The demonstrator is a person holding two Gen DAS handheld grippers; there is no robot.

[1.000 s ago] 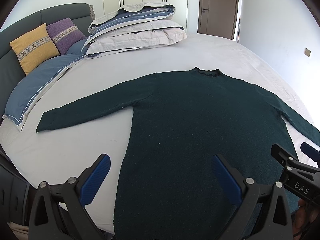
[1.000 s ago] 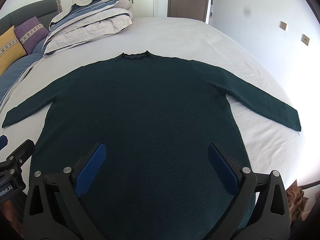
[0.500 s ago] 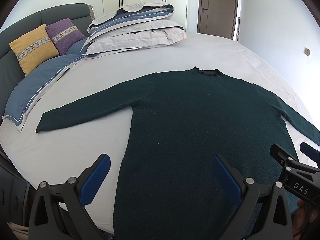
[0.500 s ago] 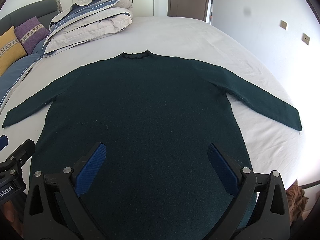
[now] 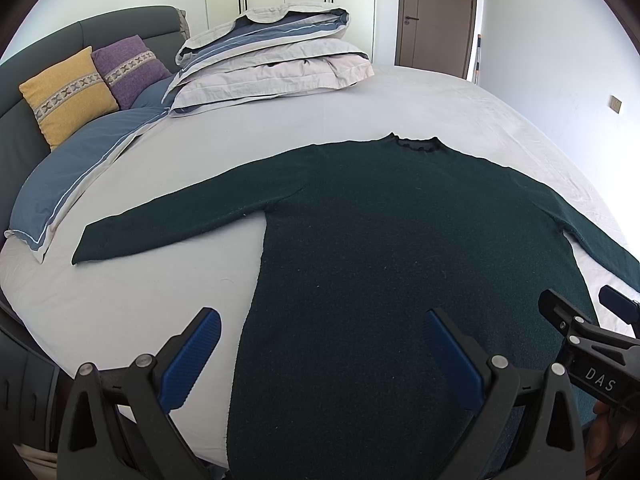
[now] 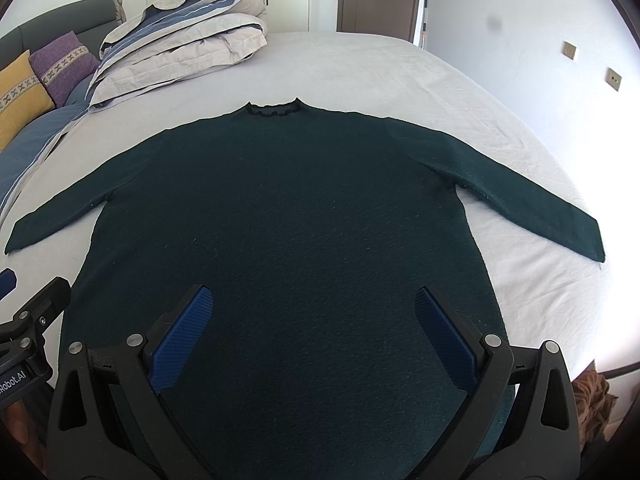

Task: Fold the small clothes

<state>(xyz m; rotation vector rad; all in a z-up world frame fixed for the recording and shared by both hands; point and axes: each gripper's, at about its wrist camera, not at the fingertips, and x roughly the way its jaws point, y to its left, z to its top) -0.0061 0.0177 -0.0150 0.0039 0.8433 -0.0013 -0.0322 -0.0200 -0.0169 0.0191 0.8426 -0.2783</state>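
**Dark green sweater laid flat on a bed, two open grippers poised at its hem**

A wide bed covered in a pale grey sheet [image 6: 360, 64] fills both views and serves as the landmark here. Spread flat across the middle of the bed lies a dark green long-sleeved knit sweater [image 6: 288, 216], its small ruffled collar [image 6: 274, 110] pointing toward the far side and its hem toward the cameras. Both sleeves stretch outward on the sheet (each angled slightly back toward the hem), the left sleeve [image 5: 180, 216] reaching toward the bed's pillow end and the right sleeve [image 6: 520, 204] toward the opposite edge.

At the far left corner of the bed sits a folded grey and blue duvet [image 5: 272, 64]. Beside it, along the bed's dark grey padded headboard [image 5: 100, 36], lean a mustard yellow cushion [image 5: 68, 96] and a purple cushion [image 5: 132, 66], both with a patterned band. A blue pillowcase with pale trim [image 5: 80, 168] lies flat below them.

Near the bed's close edge, the left gripper [image 5: 320, 354], black with blue ribbed pads, hovers over the sweater's left hem corner with jaws spread wide, gripping nothing. The right gripper [image 6: 314, 330] hovers over the lower middle of the sweater, jaws equally wide and empty.
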